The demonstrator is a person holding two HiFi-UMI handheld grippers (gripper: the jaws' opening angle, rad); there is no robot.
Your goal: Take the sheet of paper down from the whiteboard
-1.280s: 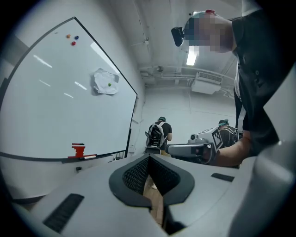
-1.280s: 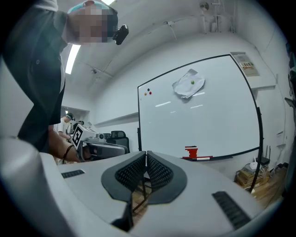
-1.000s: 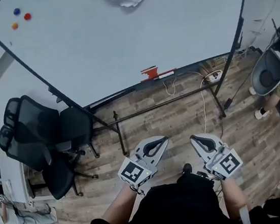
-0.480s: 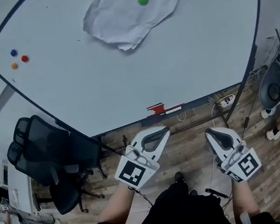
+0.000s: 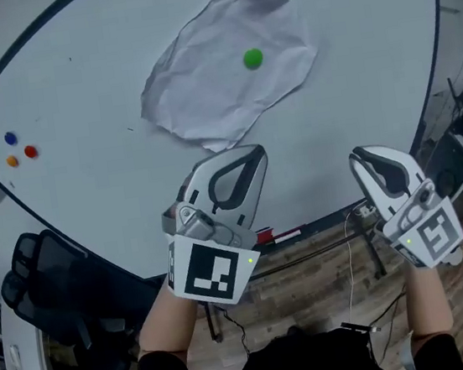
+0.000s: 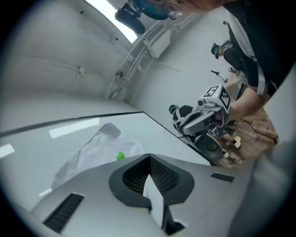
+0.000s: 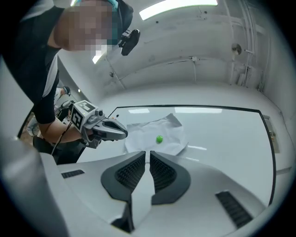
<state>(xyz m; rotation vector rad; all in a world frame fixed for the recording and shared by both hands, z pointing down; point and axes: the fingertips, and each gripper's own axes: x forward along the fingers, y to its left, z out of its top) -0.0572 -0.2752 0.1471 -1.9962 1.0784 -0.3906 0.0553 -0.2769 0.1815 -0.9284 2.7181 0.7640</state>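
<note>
On whiteboard (image 5: 76,99), paper (image 5: 203,95) just above L tongs (image 5: 244,154), up-left of R tongs (image 5: 365,155).

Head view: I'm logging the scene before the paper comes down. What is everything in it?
whiteboard: one, white with a dark frame, fills the upper view
paper: one, white, crumpled, upper middle of the whiteboard
green magnet: one, on the paper
small magnets: three, blue, orange and red, whiteboard's left end
red item: one, on the whiteboard's tray; too small to name
chair: one, black, lower left
floor: wood-patterned, below the whiteboard
left gripper: one, grey-white, shut, empty, just below the paper
right gripper: one, grey-white, shut, empty, before the whiteboard's lower right
</note>
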